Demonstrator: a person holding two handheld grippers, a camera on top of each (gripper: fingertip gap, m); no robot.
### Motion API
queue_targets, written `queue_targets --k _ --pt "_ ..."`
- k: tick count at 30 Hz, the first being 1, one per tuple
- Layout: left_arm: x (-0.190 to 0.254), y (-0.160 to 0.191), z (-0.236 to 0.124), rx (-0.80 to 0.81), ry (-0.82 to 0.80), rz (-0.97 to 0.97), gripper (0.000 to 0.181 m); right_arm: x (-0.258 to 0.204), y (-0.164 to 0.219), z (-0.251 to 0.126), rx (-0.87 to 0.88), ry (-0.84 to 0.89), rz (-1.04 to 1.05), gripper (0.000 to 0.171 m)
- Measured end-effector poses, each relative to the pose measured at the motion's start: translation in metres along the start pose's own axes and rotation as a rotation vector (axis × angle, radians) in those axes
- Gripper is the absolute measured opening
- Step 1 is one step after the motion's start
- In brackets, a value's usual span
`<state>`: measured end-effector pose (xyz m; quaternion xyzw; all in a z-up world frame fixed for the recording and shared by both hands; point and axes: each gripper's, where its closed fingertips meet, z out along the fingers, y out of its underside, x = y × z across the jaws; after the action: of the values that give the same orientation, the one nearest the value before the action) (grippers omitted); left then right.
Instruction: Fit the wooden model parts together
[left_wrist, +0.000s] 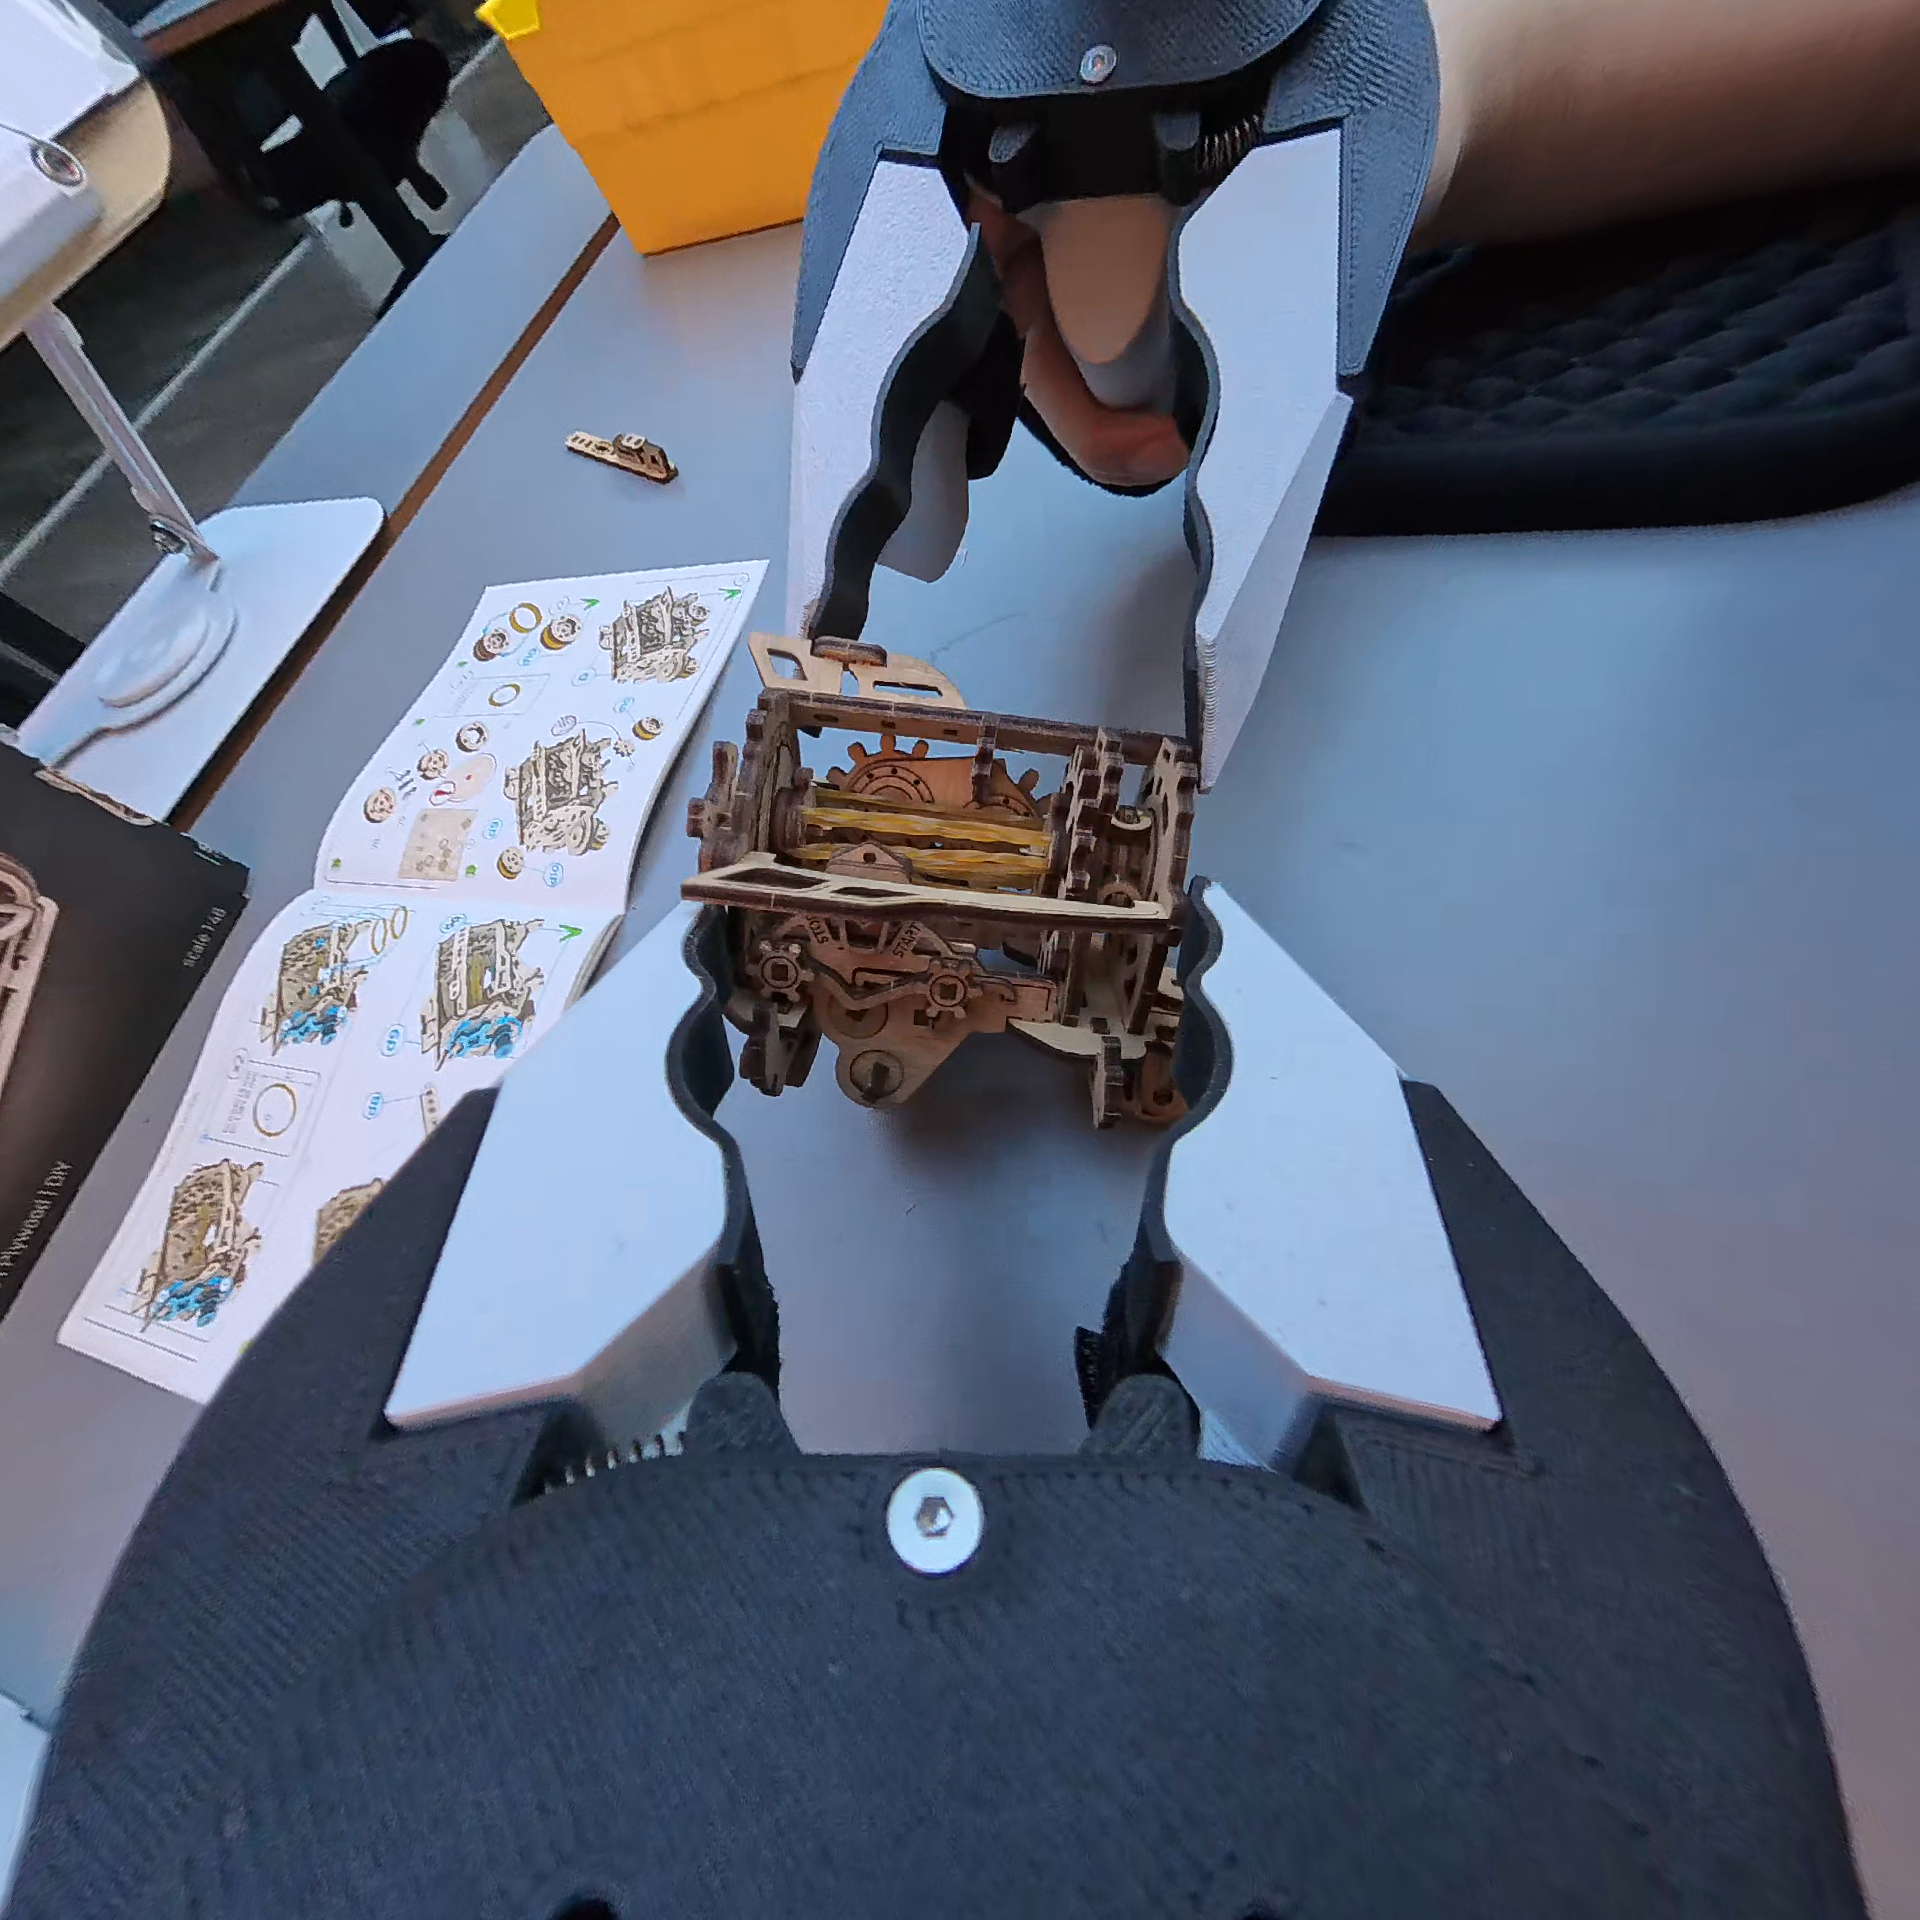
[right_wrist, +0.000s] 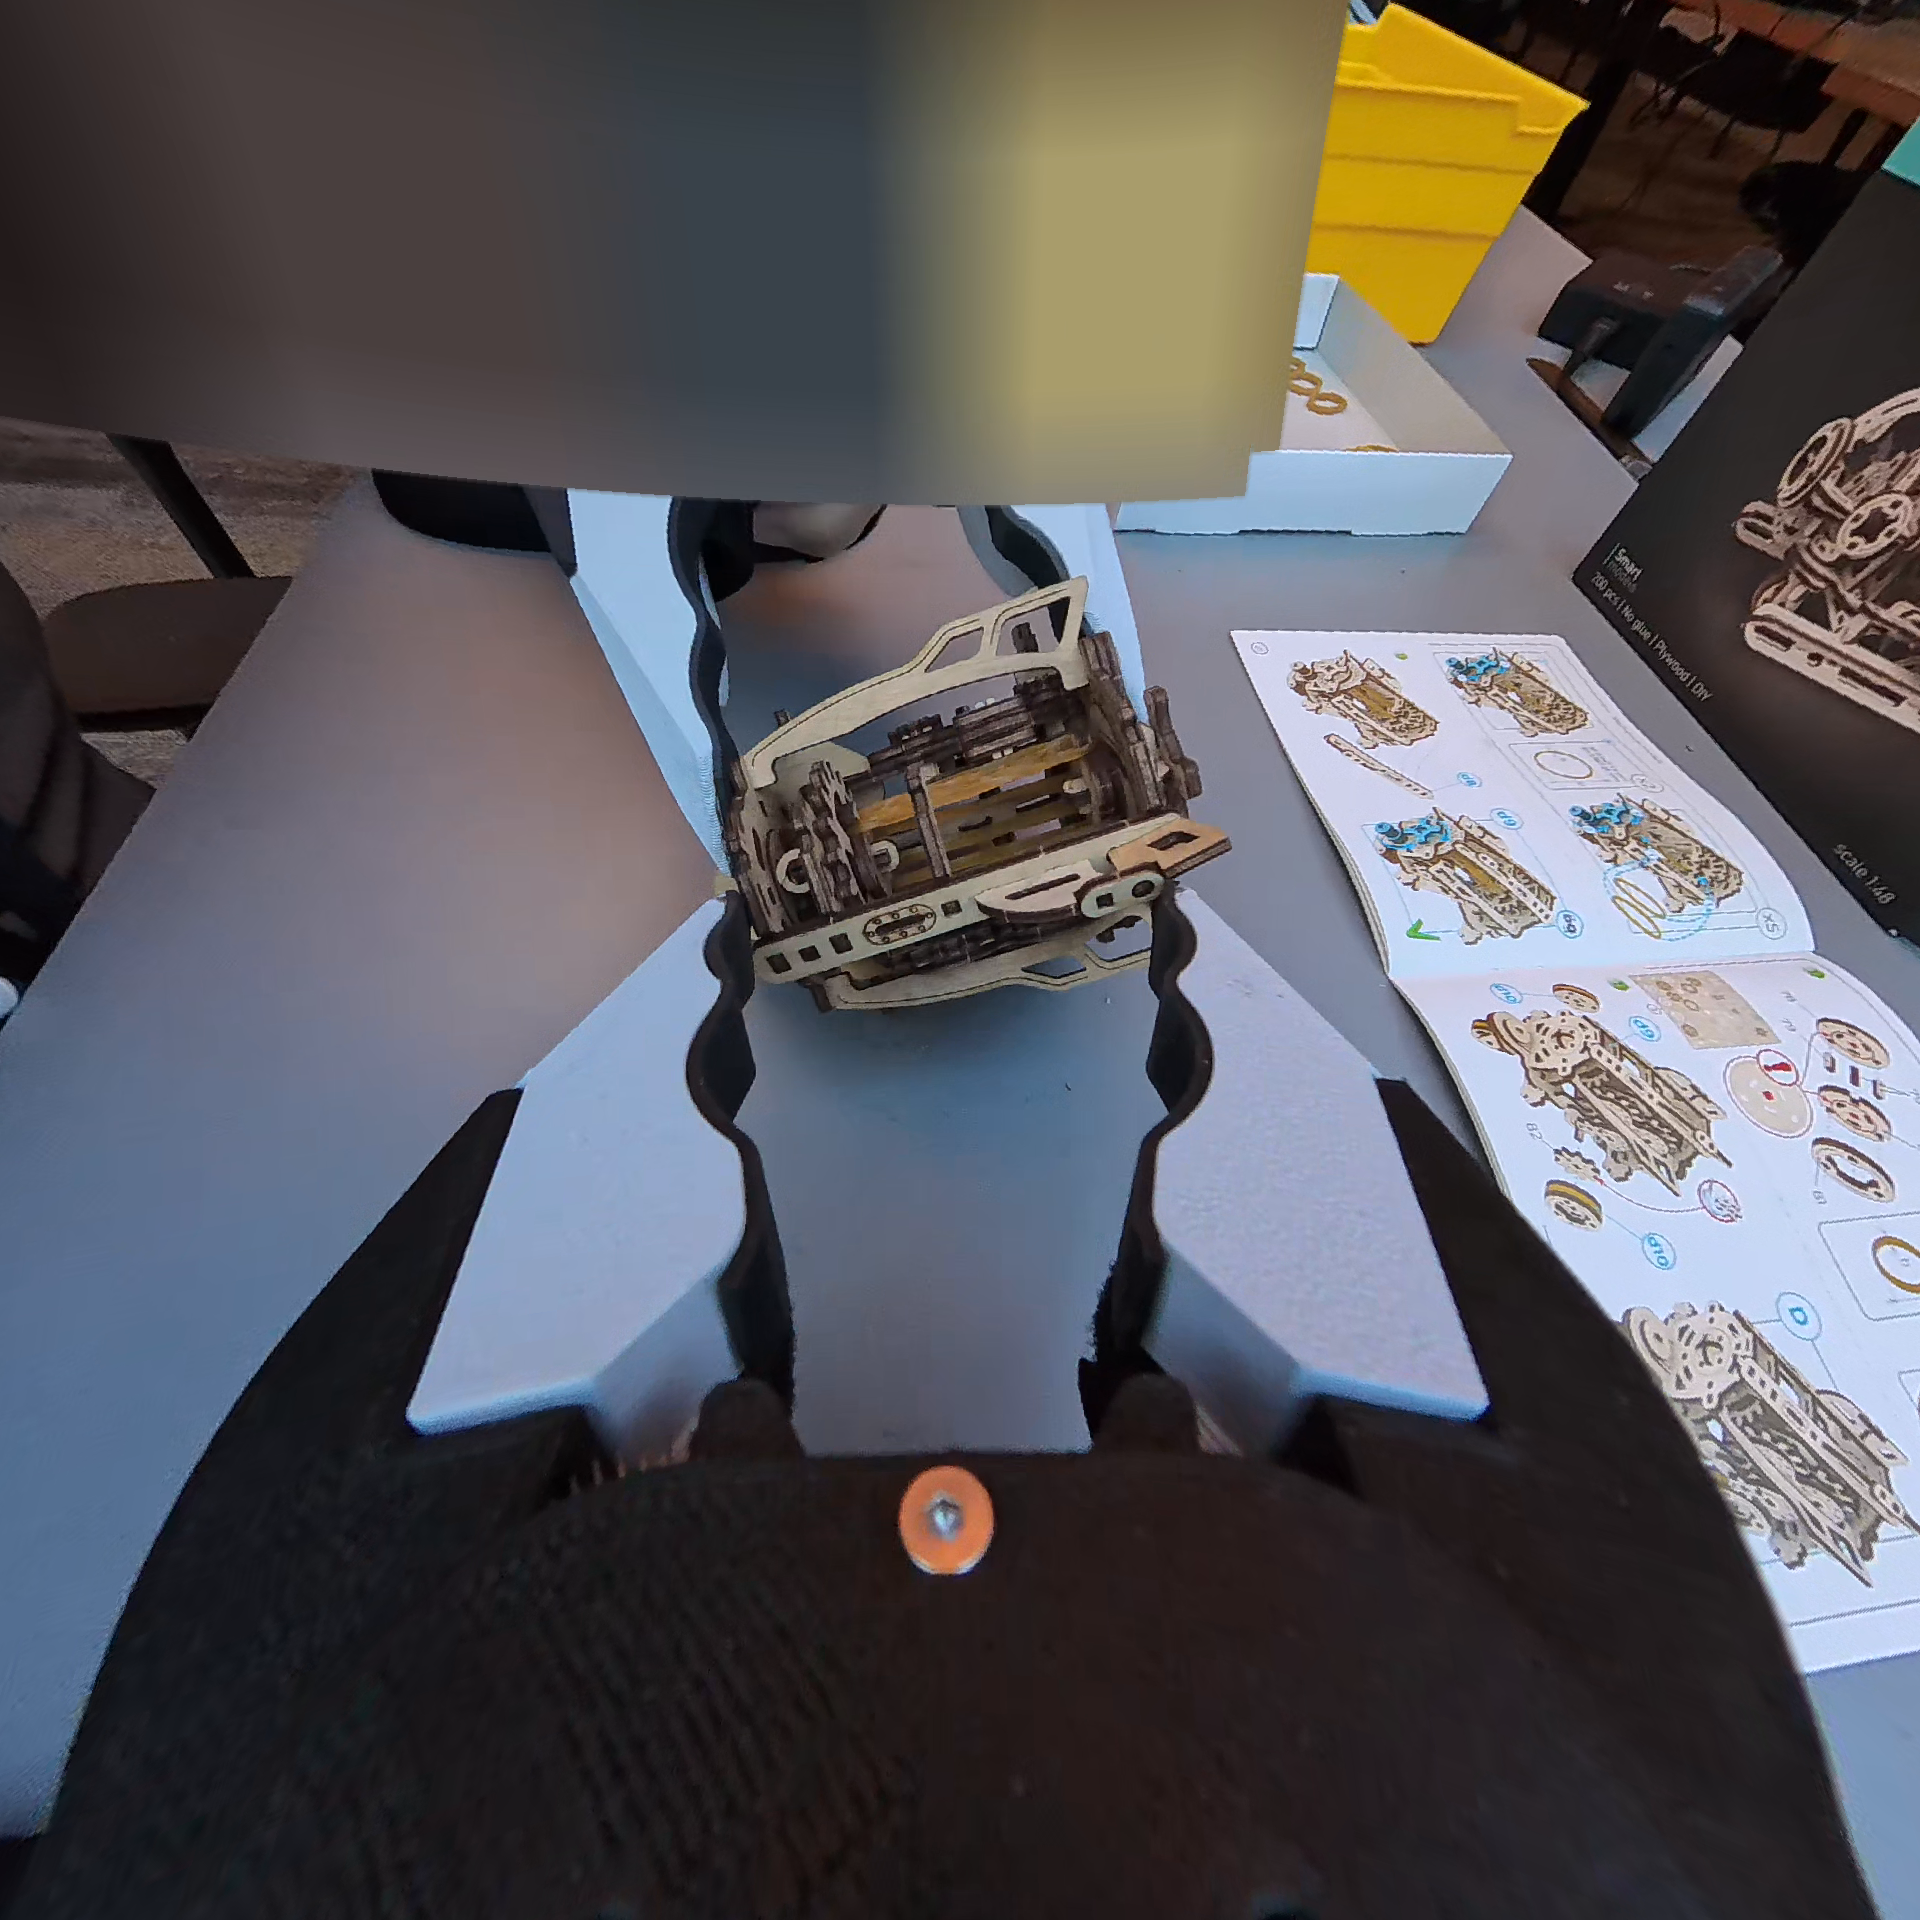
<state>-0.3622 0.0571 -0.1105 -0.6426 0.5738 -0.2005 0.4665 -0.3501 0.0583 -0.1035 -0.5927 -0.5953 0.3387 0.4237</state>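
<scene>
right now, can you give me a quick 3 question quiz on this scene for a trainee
1. True or false: the wooden model stands between the fingers of the left gripper and the right gripper, which face each other.
2. Which lies open on the grey table beside the model? A) instruction booklet B) a newspaper C) a tablet
3. Fill in: the bin at the far end of the table is ____.

Key: 1 true; 2 A; 3 yellow
</scene>
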Motion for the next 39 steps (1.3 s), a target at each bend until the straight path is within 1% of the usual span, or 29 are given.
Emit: queue_targets --k 9,22,28,34,36,39 --pt "0.005 -0.004 0.0 0.008 -0.051 0.106 0.085 -0.006 0.002 -0.003 -0.005 0.046 -0.055 0.077" --pt "0.003 -0.005 0.002 0.005 -0.036 0.065 0.085 -0.002 0.005 -0.003 -0.022 0.074 -0.051 0.078" --pt "0.0 -0.005 0.004 -0.011 -0.024 -0.003 0.085 0.002 0.009 0.0 -0.04 0.083 0.008 0.079" --pt "-0.004 0.001 0.001 -0.017 -0.027 -0.038 0.085 0.004 0.01 0.004 -0.059 0.089 0.059 0.077" --pt "-0.005 0.004 -0.001 -0.026 -0.023 -0.061 0.085 0.006 0.01 0.004 -0.08 0.104 0.129 0.079" --pt "-0.009 0.014 -0.006 -0.057 -0.03 -0.1 0.083 0.011 0.015 0.0 -0.143 0.167 0.276 0.087"
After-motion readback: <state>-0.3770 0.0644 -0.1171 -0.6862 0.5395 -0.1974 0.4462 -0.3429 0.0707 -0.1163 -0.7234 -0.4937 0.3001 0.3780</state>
